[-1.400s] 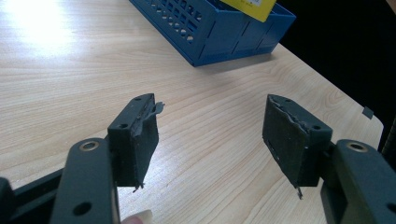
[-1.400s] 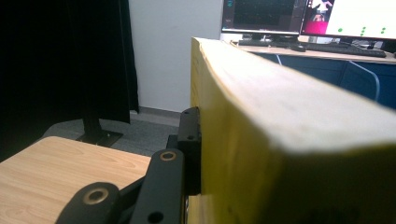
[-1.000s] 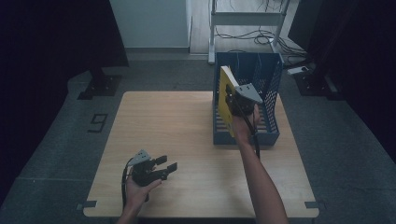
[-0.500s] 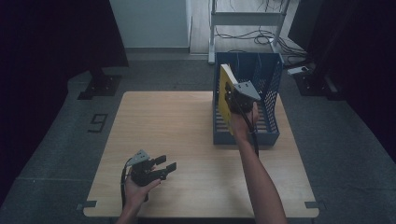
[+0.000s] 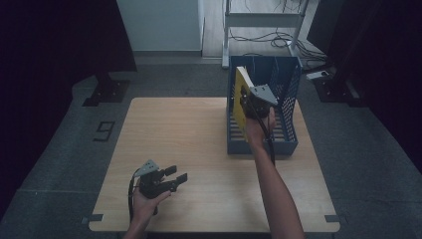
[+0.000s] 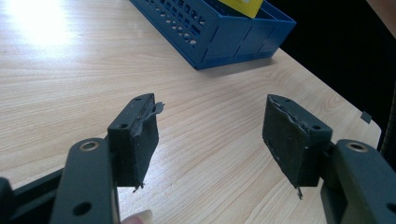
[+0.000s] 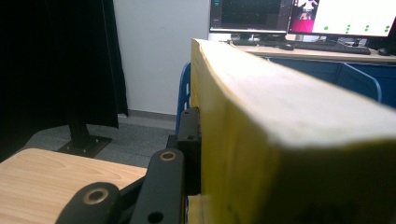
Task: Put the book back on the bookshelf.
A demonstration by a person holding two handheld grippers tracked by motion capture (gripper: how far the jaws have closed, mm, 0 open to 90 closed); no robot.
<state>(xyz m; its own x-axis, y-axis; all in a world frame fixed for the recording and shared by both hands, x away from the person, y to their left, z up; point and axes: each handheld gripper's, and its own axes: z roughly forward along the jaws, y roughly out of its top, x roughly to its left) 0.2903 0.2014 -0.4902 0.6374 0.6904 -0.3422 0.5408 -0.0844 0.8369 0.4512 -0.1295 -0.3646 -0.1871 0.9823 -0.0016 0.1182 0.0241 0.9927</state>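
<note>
My left gripper (image 5: 176,175) sits low at the near left corner of the light wooden table (image 5: 174,129), jaws spread wide with nothing between them. Farther off, my right gripper (image 5: 245,98) clamps the thick yellow rectangular book (image 5: 242,99), held tilted over the left part of the blue perforated plastic rack (image 5: 283,79) at the table's far right.

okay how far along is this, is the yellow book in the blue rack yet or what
Done: the right gripper is clamped on the thick yellow book. In hand: the book sits tilted over the blue perforated plastic rack, not yet released. Left: seat it and let go. The left gripper rests open on the light wooden table.
</note>
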